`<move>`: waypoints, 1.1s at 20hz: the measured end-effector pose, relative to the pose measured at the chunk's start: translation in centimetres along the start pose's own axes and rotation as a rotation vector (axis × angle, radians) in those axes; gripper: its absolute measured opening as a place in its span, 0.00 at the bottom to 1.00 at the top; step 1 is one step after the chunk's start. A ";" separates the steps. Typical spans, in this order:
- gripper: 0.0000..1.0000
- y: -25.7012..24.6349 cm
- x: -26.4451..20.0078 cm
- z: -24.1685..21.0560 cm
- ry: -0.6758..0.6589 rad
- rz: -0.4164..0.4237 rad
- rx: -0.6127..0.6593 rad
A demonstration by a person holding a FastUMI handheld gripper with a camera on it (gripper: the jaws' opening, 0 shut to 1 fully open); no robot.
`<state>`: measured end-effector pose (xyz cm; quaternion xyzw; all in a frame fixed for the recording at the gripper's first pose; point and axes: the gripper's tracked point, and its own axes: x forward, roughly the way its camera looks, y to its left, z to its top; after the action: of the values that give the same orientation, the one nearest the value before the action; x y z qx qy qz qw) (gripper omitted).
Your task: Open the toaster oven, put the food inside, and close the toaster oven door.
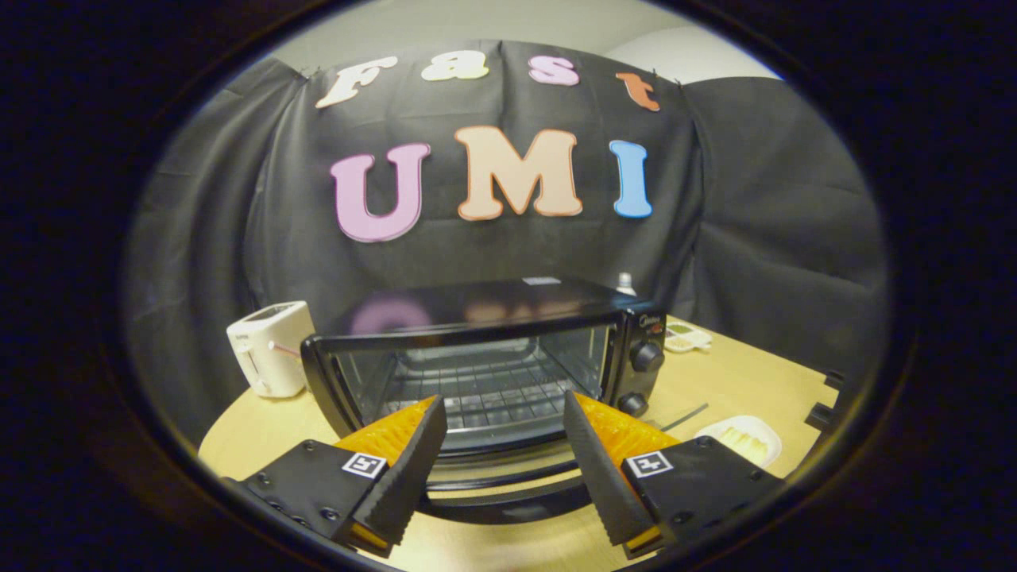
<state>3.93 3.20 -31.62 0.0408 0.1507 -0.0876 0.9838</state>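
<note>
Nearest me: gripper (502,409), fingers spread wide, nothing between them. Just ahead: black toaster oven (485,361) on the wooden table (739,381), door open, rack bare. White plate of food (743,438) sits beside my right finger. White toaster (270,348) stands left of the oven.

The fisheye camera rides on the gripper (502,413), looking forward along its spread-apart fingers — close and slightly above the toaster oven (485,373) with its door hanging open. It faces across the tabletop (739,381) toward the booth's cloth wall.
</note>
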 end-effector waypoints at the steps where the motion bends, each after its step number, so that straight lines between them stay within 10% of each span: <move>1: 0.94 0.0 0.2 -1.0 0.041 0.004 -0.009; 22: 0.95 -0.9 0.2 -8.4 0.296 -0.005 -0.068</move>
<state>1.49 3.24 -39.69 0.0196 0.2971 -0.0781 0.9515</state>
